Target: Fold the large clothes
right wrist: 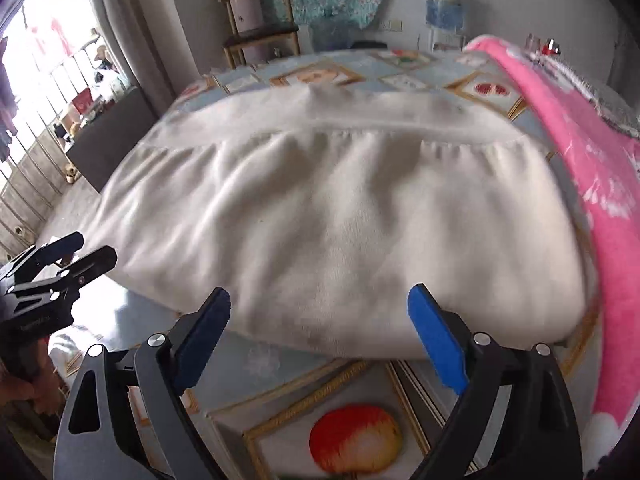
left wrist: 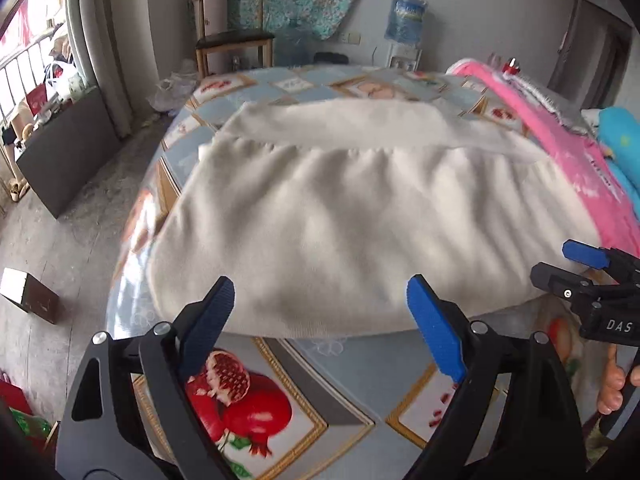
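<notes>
My left gripper [left wrist: 320, 304] is spread wide, nothing between the pads, hanging just short of the near hem of the white garment [left wrist: 340, 208]. My right gripper [right wrist: 320, 312] is the same: jaws wide apart, empty, right at that hem. In the left view it shows at three o'clock; in the right view the left one shows at nine o'clock.

The garment lies flat on the table [left wrist: 348, 364], folded band at twelve o'clock, near edge at six. It looks part-folded already, so I judge the next fold takes this near edge up toward the band.

To do it well, I reckon each gripper should take a near corner, not the middle, and bite all layers at once. Lift both together, keep the edge taut between them, lay it square on the band. The fabric looks thick and soft, so a shallow pinch may slip.

At two o'clock, a pink blanket [right wrist: 600, 184] crowds the garment's right side; I'd keep my right gripper clear of it.

Writing: "DAS" on the right gripper's body, in the left view. The blanket's white print is too blurred to read.
</notes>
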The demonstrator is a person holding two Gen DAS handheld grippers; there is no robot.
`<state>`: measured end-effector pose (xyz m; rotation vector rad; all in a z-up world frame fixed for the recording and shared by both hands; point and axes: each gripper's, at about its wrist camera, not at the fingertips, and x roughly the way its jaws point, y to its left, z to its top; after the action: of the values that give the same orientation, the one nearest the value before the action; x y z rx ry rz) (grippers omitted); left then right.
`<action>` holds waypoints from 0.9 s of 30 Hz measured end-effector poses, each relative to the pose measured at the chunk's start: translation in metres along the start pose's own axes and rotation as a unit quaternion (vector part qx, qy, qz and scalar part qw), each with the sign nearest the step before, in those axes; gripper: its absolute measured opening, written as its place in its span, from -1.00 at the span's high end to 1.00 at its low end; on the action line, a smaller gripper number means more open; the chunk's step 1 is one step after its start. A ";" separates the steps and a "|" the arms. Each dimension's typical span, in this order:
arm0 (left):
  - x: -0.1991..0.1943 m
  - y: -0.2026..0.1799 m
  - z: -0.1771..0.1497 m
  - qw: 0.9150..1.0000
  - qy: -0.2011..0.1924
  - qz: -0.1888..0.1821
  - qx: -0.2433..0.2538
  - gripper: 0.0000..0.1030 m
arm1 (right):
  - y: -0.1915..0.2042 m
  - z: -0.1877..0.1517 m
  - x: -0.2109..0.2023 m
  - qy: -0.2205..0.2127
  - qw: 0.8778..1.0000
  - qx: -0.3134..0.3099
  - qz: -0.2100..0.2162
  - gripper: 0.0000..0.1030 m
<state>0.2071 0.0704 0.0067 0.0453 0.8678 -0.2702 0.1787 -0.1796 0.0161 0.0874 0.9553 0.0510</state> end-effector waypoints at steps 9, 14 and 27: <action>-0.075 -0.026 -0.007 0.998 -0.034 -0.047 -0.005 -0.71 | -0.006 -0.040 -0.082 -0.059 0.998 0.025 -0.022 -0.89; -0.094 -0.041 -0.012 0.999 -0.038 -0.021 -0.018 -0.82 | -0.008 -0.053 -0.102 -0.060 0.996 0.044 -0.058 -0.89; -0.096 -0.056 -0.009 0.998 -0.002 0.059 -0.001 -0.86 | -0.006 -0.051 -0.111 -0.056 0.990 0.043 -0.124 -0.89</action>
<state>0.1272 0.0384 0.0780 0.0937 0.8575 -0.1580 0.0729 -0.1918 0.0767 0.0490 0.8501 -0.2224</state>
